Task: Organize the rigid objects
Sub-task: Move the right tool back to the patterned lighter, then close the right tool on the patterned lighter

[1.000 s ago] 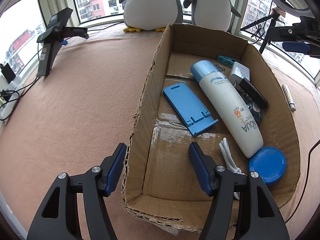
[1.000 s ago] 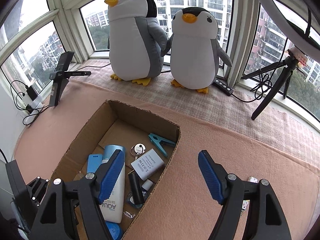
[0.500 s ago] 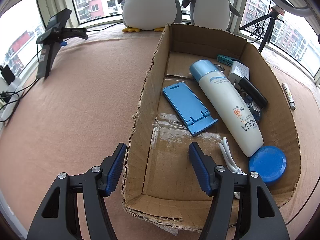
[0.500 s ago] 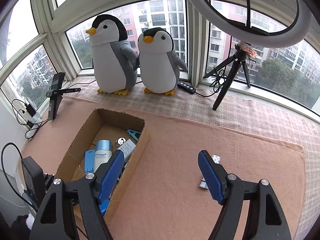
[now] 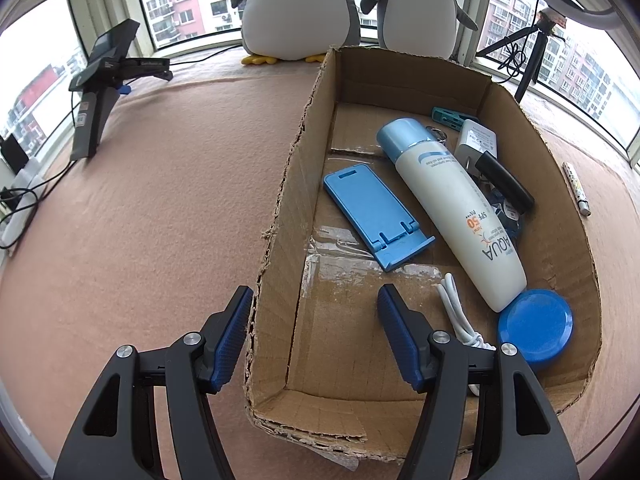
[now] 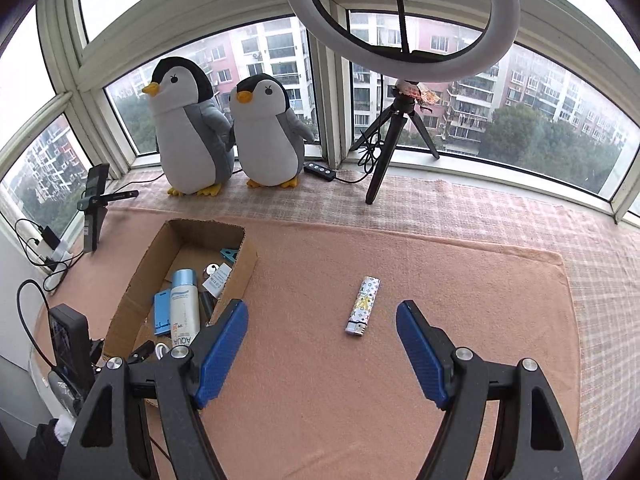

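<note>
An open cardboard box lies on the pink blanket. It holds a white sunscreen bottle, a blue phone stand, a blue lid, a white cable, a white charger and a teal clip. My left gripper is open and straddles the box's left wall, one finger outside and one inside. A patterned lighter lies on the blanket right of the box. My right gripper hangs open and empty above the blanket, the lighter just ahead of it.
Two plush penguins stand on the window ledge behind the box. A ring light on a tripod stands at the back right. A black phone holder and cables sit at the far left.
The right gripper has swung right and up, from over the box to over the blanket, bringing the lighter into full view. The left gripper has stayed put.
</note>
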Demonstrator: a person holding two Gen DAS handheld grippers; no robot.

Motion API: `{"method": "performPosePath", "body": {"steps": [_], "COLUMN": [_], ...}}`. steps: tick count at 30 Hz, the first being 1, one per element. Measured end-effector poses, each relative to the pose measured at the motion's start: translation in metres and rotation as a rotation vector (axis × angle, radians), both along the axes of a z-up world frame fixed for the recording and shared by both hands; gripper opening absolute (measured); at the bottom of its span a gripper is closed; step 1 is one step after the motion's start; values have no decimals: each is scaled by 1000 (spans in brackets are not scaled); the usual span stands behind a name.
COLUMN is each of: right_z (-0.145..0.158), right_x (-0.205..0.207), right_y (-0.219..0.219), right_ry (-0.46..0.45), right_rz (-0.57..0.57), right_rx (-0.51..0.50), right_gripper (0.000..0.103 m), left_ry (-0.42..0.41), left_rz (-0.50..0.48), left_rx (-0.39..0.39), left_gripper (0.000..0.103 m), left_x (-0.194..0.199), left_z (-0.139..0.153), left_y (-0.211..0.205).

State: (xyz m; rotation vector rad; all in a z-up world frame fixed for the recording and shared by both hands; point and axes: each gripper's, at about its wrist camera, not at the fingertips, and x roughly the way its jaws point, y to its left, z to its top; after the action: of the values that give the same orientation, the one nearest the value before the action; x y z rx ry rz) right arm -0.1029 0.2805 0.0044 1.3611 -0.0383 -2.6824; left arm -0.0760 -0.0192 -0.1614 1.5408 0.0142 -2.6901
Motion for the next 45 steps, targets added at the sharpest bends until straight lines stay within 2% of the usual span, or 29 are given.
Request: {"method": "performPosePath", "body": {"steps": [2, 6, 12, 17, 26, 37, 42, 45], "right_z": [-13, -43, -79, -101, -143, -166, -169, -169], "right_x": [1, 3, -9, -30, -65, -94, -101, -103], "right_y": [4, 9, 22, 24, 27, 20, 18, 19], "right_ry": [-13, -23, -65, -98, -195, -253, -258, -261], "right_rz": [-21, -73, -139, -148, -173, -174, -167, -164], "right_rx": [2, 80, 60, 28, -19, 8, 36, 51], "right_gripper": [73, 73, 73, 72, 46, 39, 33, 26], "left_ry": [-2, -3, -5, -7, -8, -8, -9, -8], "left_rz": [-4, -14, -16, -16, -15, -13, -13, -13], "left_rx": [-4, -9, -15, -18, -23, -21, -21, -21], "left_gripper": [65, 65, 65, 65, 65, 65, 65, 65], "left_x": [-1, -1, -2, -3, -3, -3, -3, -3], "left_z": [0, 1, 1, 1, 1, 1, 1, 1], "left_y": [0, 0, 1, 1, 2, -1, -1, -1]}}
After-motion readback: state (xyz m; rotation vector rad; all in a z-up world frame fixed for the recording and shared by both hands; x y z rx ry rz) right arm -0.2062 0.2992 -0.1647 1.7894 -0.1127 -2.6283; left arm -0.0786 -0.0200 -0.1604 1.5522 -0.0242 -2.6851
